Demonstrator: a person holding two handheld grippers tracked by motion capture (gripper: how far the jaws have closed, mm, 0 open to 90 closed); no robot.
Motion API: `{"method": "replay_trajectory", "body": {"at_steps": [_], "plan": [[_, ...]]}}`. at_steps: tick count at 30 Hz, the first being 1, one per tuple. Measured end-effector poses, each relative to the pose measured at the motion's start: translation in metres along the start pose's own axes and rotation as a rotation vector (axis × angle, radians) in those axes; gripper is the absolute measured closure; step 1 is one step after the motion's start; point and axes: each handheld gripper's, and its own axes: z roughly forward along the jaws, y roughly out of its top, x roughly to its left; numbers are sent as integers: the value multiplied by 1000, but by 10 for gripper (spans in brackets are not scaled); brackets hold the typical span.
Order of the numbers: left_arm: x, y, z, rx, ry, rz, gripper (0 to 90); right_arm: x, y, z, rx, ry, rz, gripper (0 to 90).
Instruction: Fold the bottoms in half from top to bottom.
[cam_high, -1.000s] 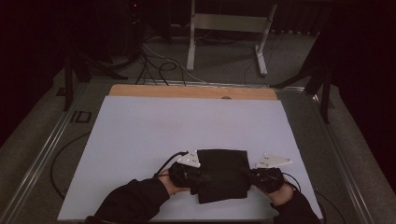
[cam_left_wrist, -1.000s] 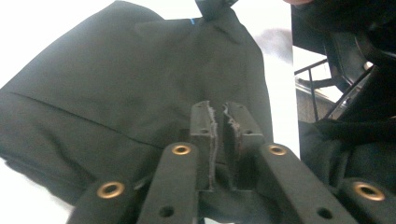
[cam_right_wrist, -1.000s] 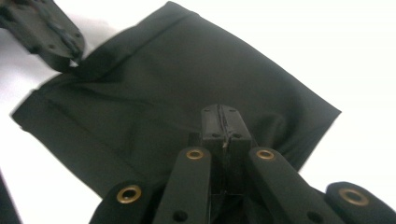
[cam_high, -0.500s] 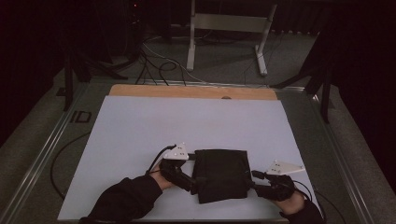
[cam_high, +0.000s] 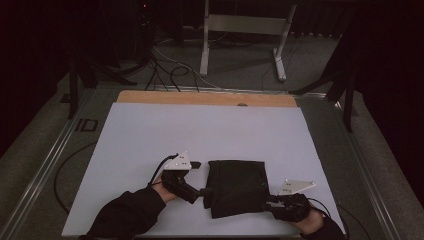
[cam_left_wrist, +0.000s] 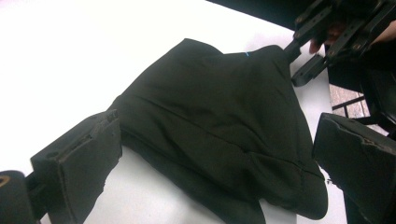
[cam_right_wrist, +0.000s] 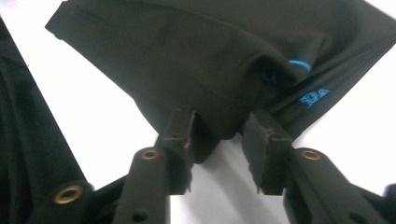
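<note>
Folded black garment (cam_high: 236, 186) lying on the white table (cam_high: 150, 135), near its front edge. Left gripper (cam_high: 202, 192) just opened wide, jaws straddling the cloth's corner, gripping nothing. Right gripper (cam_right_wrist: 217, 135) just closing, a fold between its half-open jaws, not pinched.

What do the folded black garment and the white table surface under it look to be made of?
Folded black garment: soft matte fabric, probably a knit synthetic or cotton blend; it creases and drapes, shows stitched hems, and carries a small blue print. White table surface: smooth, even, low-sheen sheet, possibly laminate or plastic; a bare wooden strip, light brown, shows at its far edge.
</note>
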Motion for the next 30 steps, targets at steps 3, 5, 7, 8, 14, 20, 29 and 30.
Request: {"method": "replay_trajectory", "body": {"at_steps": [3,5,7,8,14,20,29,30], "plan": [[0,0,0,-1,0,2,21,2,3,-7,-12,9,1,707],[0,1,-1,-7,3,-3,21,6,5,-10,-16,22,-12,729],[1,1,-1,-5,3,-2,21,10,7,-12,-18,33,-32,743],[0,1,-1,-11,2,-5,21,12,8,-13,-17,37,-30,764],[-1,1,0,-7,-5,-3,21,17,14,-24,-64,64,-28,782],[-4,3,-1,-19,-26,4,21,20,9,-23,7,117,-28,773],[-12,7,-1,-13,-50,24,27,13,12,-37,-111,-3,3,682],[-13,8,0,-12,-52,26,28,13,13,-39,-137,-16,15,730]]}}
